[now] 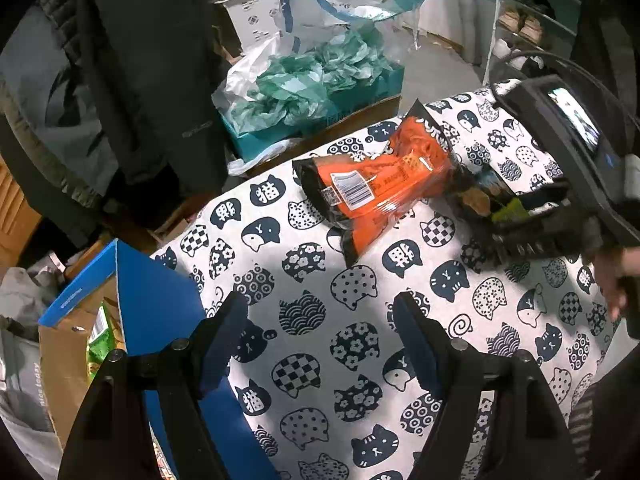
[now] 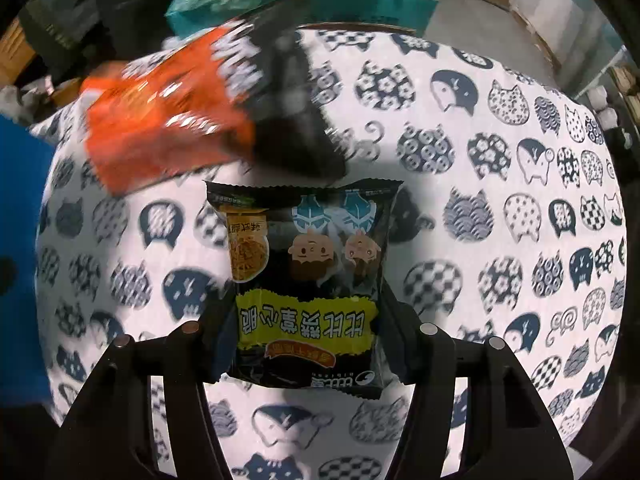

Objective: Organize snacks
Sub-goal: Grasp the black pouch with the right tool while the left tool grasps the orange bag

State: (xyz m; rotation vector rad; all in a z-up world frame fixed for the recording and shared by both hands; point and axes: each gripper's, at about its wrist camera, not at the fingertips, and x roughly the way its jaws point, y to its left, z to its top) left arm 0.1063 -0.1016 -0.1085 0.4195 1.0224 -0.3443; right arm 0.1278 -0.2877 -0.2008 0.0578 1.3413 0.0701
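Note:
An orange snack bag (image 1: 380, 184) with black ends lies on the cat-print tablecloth (image 1: 320, 320); it also shows blurred in the right wrist view (image 2: 172, 120). My right gripper (image 2: 304, 308) is shut on a small black snack packet (image 2: 308, 280) with a yellow label, held just above the cloth. In the left wrist view that packet (image 1: 504, 200) and the right gripper (image 1: 520, 216) sit right of the orange bag. My left gripper (image 1: 320, 320) is open and empty over the cloth, nearer than the orange bag.
A blue-lined cardboard box (image 1: 132, 312) holding a green packet (image 1: 100, 340) stands at the table's left edge. A teal box of crumpled plastic bags (image 1: 312, 84) sits beyond the table. A dark jacket (image 1: 120, 80) hangs at the left. Shoe shelves (image 1: 536, 8) stand at the far right.

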